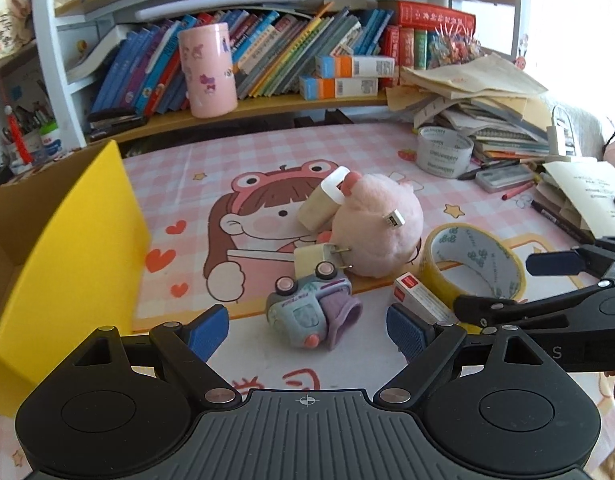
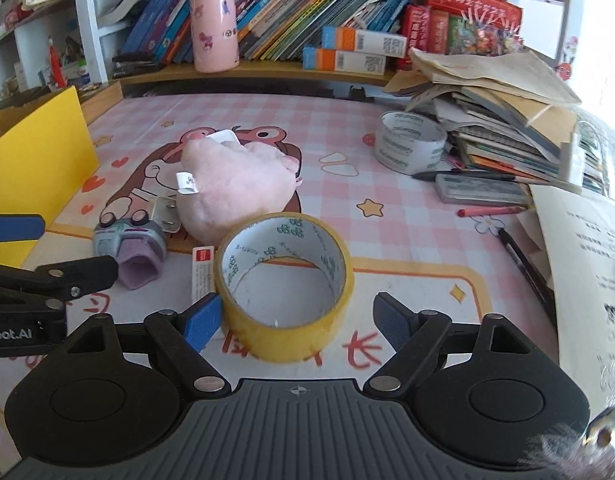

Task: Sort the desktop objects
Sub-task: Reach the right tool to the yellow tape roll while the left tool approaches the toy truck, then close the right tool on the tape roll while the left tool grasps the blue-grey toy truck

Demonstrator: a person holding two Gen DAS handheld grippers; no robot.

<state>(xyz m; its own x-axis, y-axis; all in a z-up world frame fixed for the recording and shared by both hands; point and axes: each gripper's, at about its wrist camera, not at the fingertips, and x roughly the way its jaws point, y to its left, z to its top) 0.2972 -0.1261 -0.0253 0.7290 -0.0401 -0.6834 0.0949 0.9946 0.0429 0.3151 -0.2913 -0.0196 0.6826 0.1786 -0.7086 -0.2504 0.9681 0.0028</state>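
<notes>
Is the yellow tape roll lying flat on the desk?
No, the yellow tape roll stands on its edge, its hole facing the right claw.

Desk surface (image 2: pixel 407 216) covered by a pink checked mat with a cartoon print. Directly ahead of the right gripper (image 2: pixel 297 316), partly between its blue pads, lies a yellow tape roll (image 2: pixel 285 284); a small red-and-white box (image 2: pixel 201 276) touches the roll's left side. Ahead of the left gripper (image 1: pixel 307 332) sits a toy car (image 1: pixel 307 308), with a white plug (image 1: pixel 313 258) and a pink plush toy (image 1: pixel 377 224) just beyond it. A yellow box (image 1: pixel 67 248) stands to the far left. A white tape roll (image 2: pixel 409 146), pens and a stack of books (image 2: pixel 503 128) lie far right.
</notes>
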